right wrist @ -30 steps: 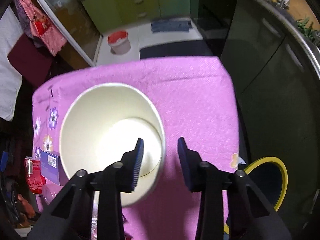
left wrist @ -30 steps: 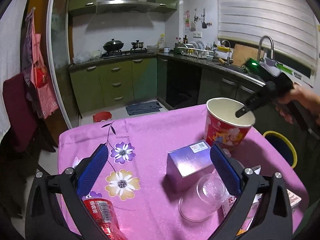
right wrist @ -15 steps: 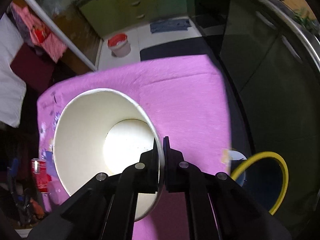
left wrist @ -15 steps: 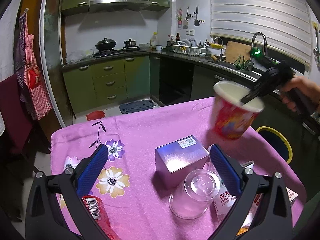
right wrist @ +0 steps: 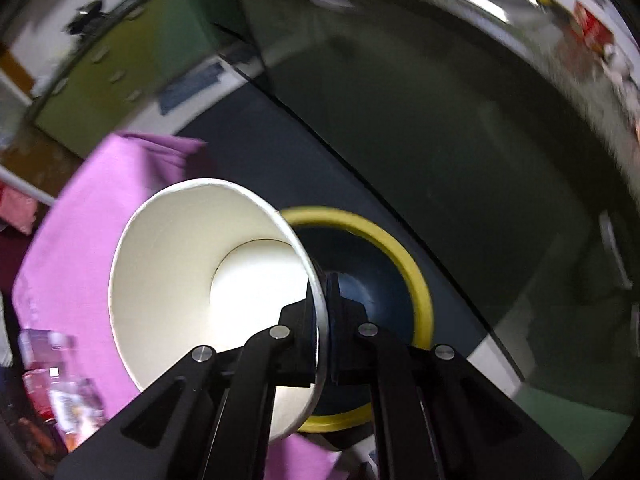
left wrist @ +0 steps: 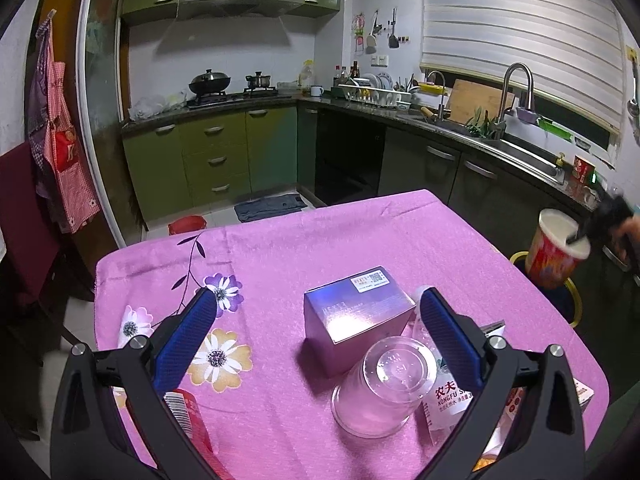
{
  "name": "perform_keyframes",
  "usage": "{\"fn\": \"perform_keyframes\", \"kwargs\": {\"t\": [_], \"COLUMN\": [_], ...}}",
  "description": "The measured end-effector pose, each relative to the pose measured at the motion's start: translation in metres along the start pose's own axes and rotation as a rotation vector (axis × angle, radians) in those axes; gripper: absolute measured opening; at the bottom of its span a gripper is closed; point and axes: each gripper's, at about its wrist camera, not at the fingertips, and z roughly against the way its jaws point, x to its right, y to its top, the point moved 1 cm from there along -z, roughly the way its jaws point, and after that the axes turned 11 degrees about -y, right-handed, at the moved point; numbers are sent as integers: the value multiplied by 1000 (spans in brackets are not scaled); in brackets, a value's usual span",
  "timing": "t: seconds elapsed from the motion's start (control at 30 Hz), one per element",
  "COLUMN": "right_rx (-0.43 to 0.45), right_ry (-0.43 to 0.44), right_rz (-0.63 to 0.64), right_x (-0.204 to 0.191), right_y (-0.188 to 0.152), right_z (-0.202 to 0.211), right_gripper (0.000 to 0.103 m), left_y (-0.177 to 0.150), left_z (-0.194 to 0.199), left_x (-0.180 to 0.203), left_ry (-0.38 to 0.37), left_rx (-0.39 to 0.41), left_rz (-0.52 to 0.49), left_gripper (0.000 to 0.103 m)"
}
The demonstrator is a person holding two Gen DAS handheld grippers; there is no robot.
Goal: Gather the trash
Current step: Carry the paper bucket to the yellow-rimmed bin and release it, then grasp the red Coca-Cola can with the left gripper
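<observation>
My right gripper point(right wrist: 323, 300) is shut on the rim of a big red paper bucket point(right wrist: 192, 280), white inside and empty. It hangs off the table's right edge, over a dark bin with a yellow rim point(right wrist: 416, 280). In the left wrist view the same paper bucket point(left wrist: 556, 250) hangs at far right above the bin point(left wrist: 574, 304). My left gripper point(left wrist: 320, 336) stands open above the pink tablecloth point(left wrist: 320, 240), with nothing between its fingers. Beneath it lie a purple box point(left wrist: 356, 312), an upturned clear plastic cup point(left wrist: 384, 384), a water bottle point(left wrist: 448, 396) and a red can point(left wrist: 186, 412).
Dark cabinets and a counter with a sink point(left wrist: 516, 144) run close behind the bin. More wrappers point(left wrist: 576, 390) lie at the table's right corner. A red bucket point(left wrist: 187, 224) stands on the floor beyond the table, and a maroon chair point(left wrist: 20, 220) at left.
My right gripper closed on the bucket's rim, lifted it off the table and carried it right, to above the yellow-rimmed bin. The left gripper stayed in place, open.
</observation>
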Motion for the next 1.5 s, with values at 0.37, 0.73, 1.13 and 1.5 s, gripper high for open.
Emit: {"fn": "perform_keyframes", "kwargs": {"t": [0.37, 0.73, 1.13, 1.5], "right_rx": [-130, -37, -4, -2], "right_ry": [-6, -31, 45, 92], "right_rz": [-25, 20, 73, 115], "right_x": [-7, -4, -21, -45], "right_y": [-15, -34, -37, -36], "right_z": [-109, -58, -24, -30], "right_gripper": [9, 35, 36, 36], "left_y": [-2, -4, -14, -54], "left_z": [-7, -6, 50, 18], "left_x": [0, 9, -45, -124], "left_ry": [7, -4, 195, 148], "left_rx": [-24, -69, -200, -558], "left_rz": [7, -28, 154, 450], "left_gripper": [97, 97, 97, 97]}}
